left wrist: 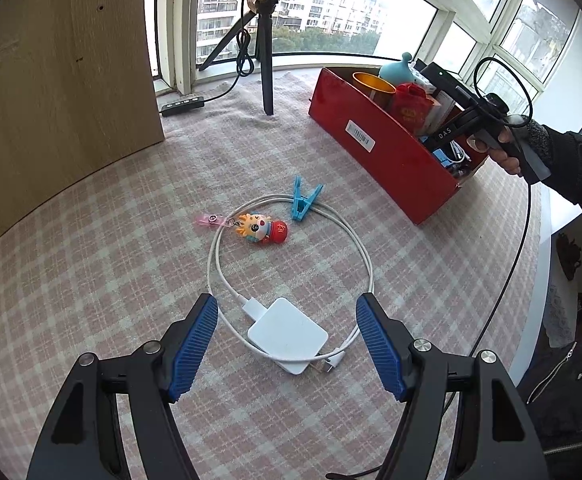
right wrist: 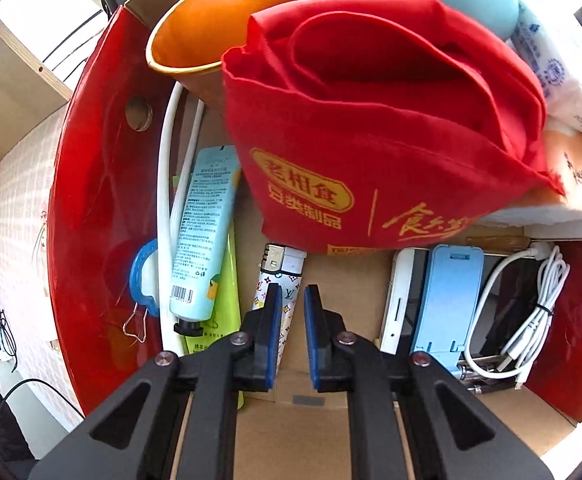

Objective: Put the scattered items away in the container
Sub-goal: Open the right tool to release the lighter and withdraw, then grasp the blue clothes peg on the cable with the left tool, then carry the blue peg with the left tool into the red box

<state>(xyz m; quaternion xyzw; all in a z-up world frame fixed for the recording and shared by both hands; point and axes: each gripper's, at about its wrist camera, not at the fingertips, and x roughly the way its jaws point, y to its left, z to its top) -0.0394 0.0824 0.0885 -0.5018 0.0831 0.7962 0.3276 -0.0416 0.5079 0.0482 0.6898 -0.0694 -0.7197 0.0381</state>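
On the checked cloth lie a white charger block point(left wrist: 287, 334) with its looped white cable point(left wrist: 291, 208), a cartoon figure keychain point(left wrist: 261, 229) and a blue clothes peg point(left wrist: 304, 203). My left gripper point(left wrist: 287, 302) is open just above the charger, one finger on each side of it. The red box point(left wrist: 375, 152) stands at the right. My right gripper point(right wrist: 293, 292) hangs inside the box point(right wrist: 91, 184), jaws nearly closed and empty, above a patterned lighter point(right wrist: 277, 276).
The box holds a red bag point(right wrist: 371, 120), orange cup point(right wrist: 227, 12), tube point(right wrist: 203, 232), phone stand point(right wrist: 443, 300), coiled white cable point(right wrist: 523, 312) and tissues. A tripod point(left wrist: 265, 48) and power switch point(left wrist: 182, 105) stand at the back. A wooden panel point(left wrist: 59, 80) is on the left.
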